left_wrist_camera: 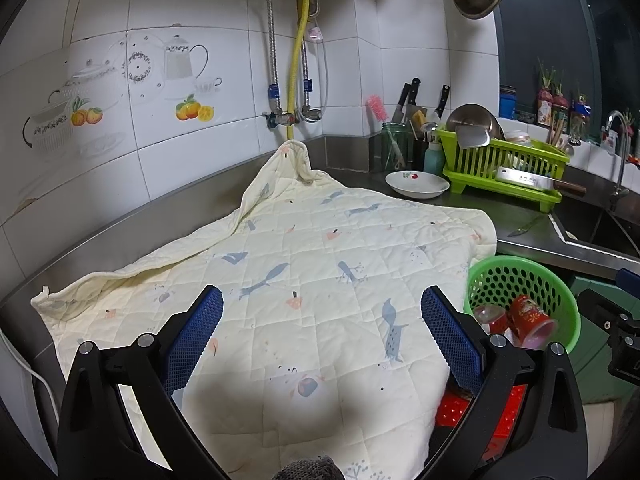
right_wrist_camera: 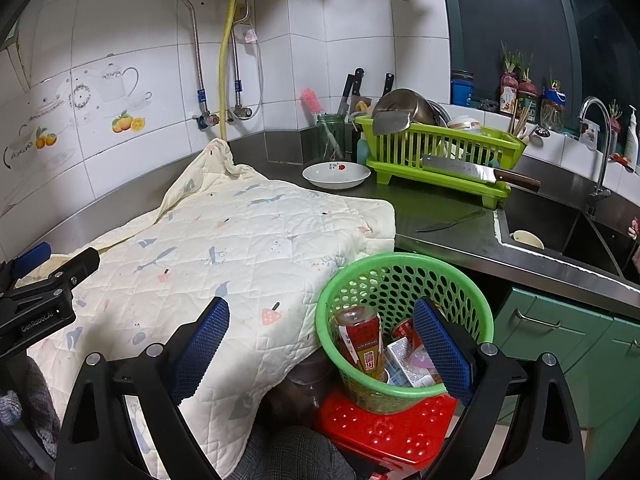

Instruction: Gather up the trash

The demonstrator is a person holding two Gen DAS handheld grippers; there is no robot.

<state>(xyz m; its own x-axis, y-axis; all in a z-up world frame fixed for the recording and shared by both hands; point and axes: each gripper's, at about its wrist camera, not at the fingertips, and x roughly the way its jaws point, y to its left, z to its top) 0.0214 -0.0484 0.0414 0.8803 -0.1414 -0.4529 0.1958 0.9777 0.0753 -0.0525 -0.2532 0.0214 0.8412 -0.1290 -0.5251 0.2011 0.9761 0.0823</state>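
A quilt (left_wrist_camera: pixel 312 280) covers most of the steel desk (right_wrist_camera: pixel 440 216), and its printed top shows no loose trash. Beside its right edge, below desk level, a green basket (right_wrist_camera: pixel 452 280) stands on a red stool (right_wrist_camera: pixel 384 428). The trash is already in it — a red bottle (right_wrist_camera: pixel 360 340), a red cup (left_wrist_camera: pixel 532 320) lying on its side, and a small carton (right_wrist_camera: pixel 400 360). The left claw (left_wrist_camera: pixel 322 306) hangs over the quilt, released and holding nothing. The right claw (right_wrist_camera: pixel 320 316) is released too, one finger over the quilt and the other over the basket's mouth. By the look of it the collecting is near its end — what remains, if anything, would lie under the quilt or out of view. The plate, knives and dish rack behind seem kitchen things, not trash.
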